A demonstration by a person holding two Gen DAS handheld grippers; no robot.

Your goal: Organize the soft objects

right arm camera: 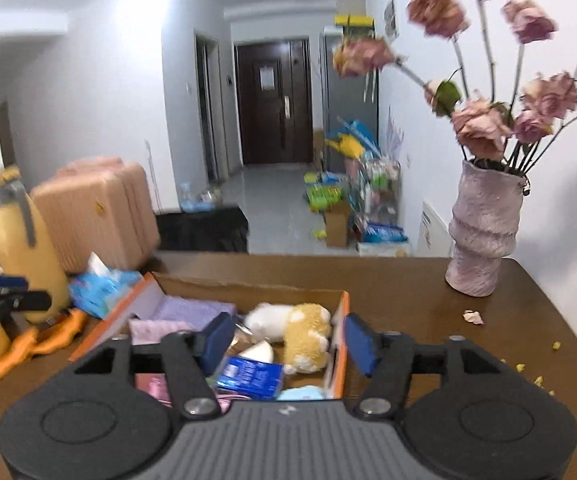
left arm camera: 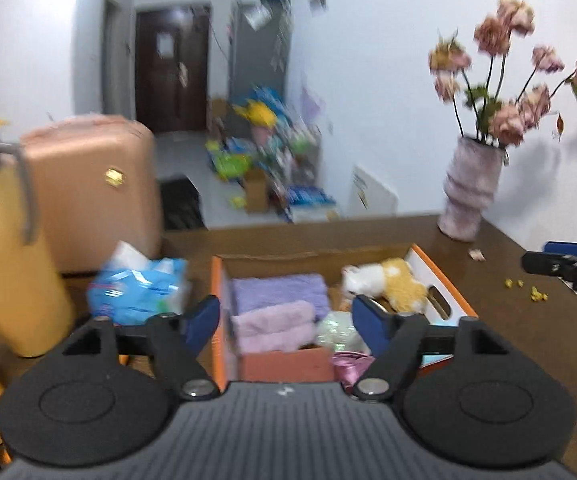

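An orange-edged cardboard box point(left arm camera: 218, 280) sits on the brown table. It holds a folded purple towel point(left arm camera: 280, 292), a folded pink towel point(left arm camera: 274, 330) and a white-and-tan plush toy point(left arm camera: 388, 280). My left gripper point(left arm camera: 286, 320) hangs open above the box's near end, with nothing between its blue pads. In the right wrist view the same box point(right arm camera: 248, 286) also holds a blue packet point(right arm camera: 248, 376) beside the plush toy point(right arm camera: 292, 328). My right gripper point(right arm camera: 288, 340) is open above the plush toy and grips nothing.
A pale vase of dried pink flowers point(right arm camera: 484, 236) stands at the table's far right, with fallen petals and crumbs point(right arm camera: 472, 316) near it. To the left are a yellow bottle point(right arm camera: 24, 256), a blue tissue pack point(left arm camera: 140, 292) and an orange tool point(right arm camera: 36, 344). A pink suitcase point(left arm camera: 96, 184) stands behind.
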